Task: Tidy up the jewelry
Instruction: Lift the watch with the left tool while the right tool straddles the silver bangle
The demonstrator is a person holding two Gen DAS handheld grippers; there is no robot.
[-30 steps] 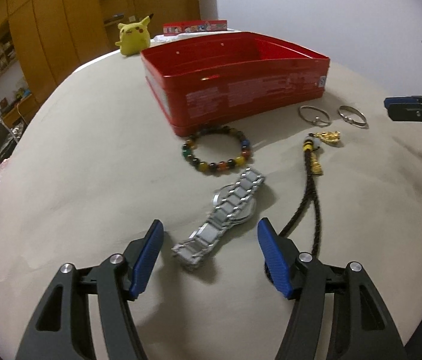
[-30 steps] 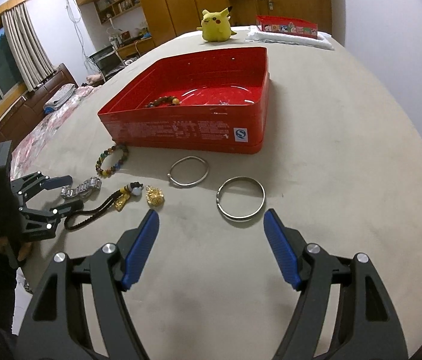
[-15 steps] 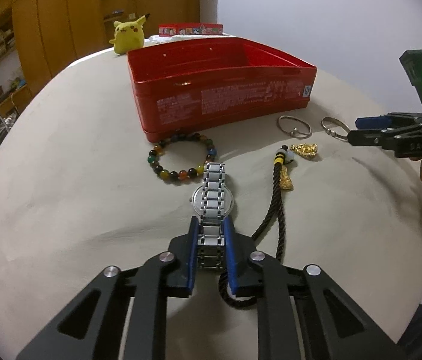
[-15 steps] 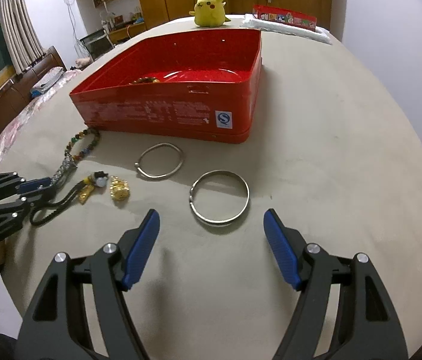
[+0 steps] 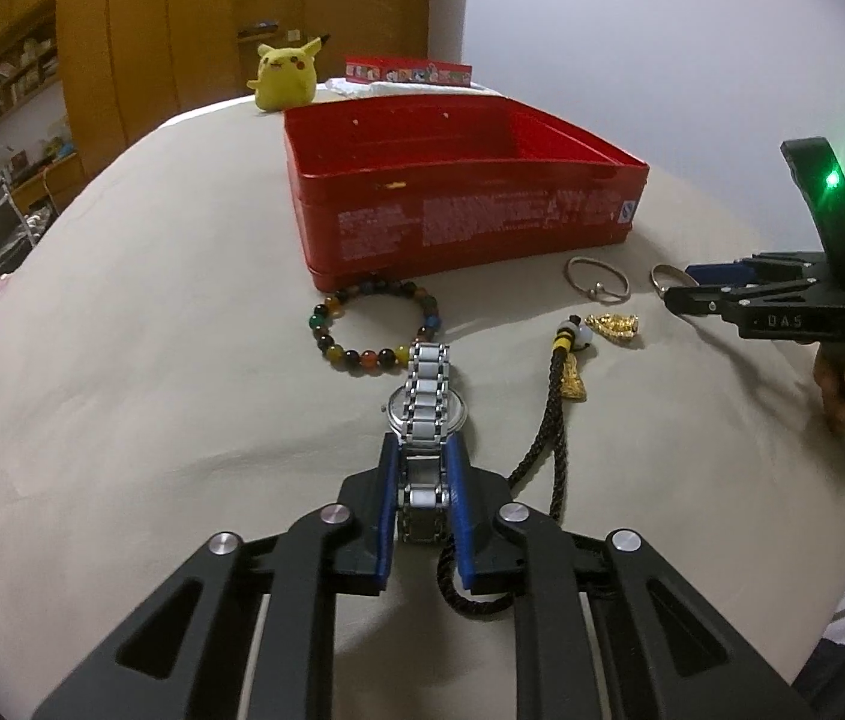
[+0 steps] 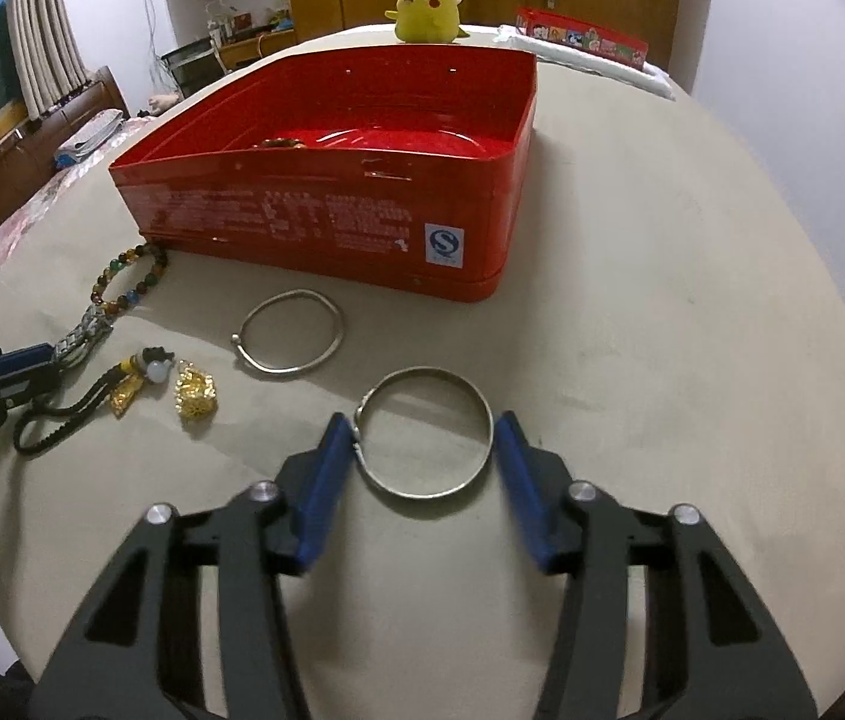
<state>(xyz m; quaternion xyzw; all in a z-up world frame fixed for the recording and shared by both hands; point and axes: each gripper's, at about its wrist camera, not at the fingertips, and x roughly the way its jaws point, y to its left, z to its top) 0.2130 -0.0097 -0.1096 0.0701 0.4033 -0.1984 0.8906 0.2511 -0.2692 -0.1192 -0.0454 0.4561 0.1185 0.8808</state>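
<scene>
My left gripper (image 5: 422, 456) is shut on the band of a silver watch (image 5: 427, 402) that lies on the beige table. My right gripper (image 6: 422, 432) stands around a silver bangle (image 6: 426, 480), its blue fingers (image 6: 326, 462) at each side of the ring; the left finger looks to touch it. A second bangle (image 6: 290, 333), a gold charm (image 6: 197, 399), a braided black cord (image 5: 548, 420) with gold pendant and a coloured bead bracelet (image 5: 374, 324) lie in front of the red tin box (image 6: 326, 222). Another bracelet lies inside the box.
A yellow plush toy (image 6: 431, 3) and a flat red packet (image 6: 581, 39) sit at the table's far edge. The right gripper (image 5: 752, 294) shows in the left wrist view. The table's rounded edge runs close behind both grippers.
My left gripper closed on the watch band a second ago and holds it still. My right gripper moved forward and narrowed around the silver bangle.
</scene>
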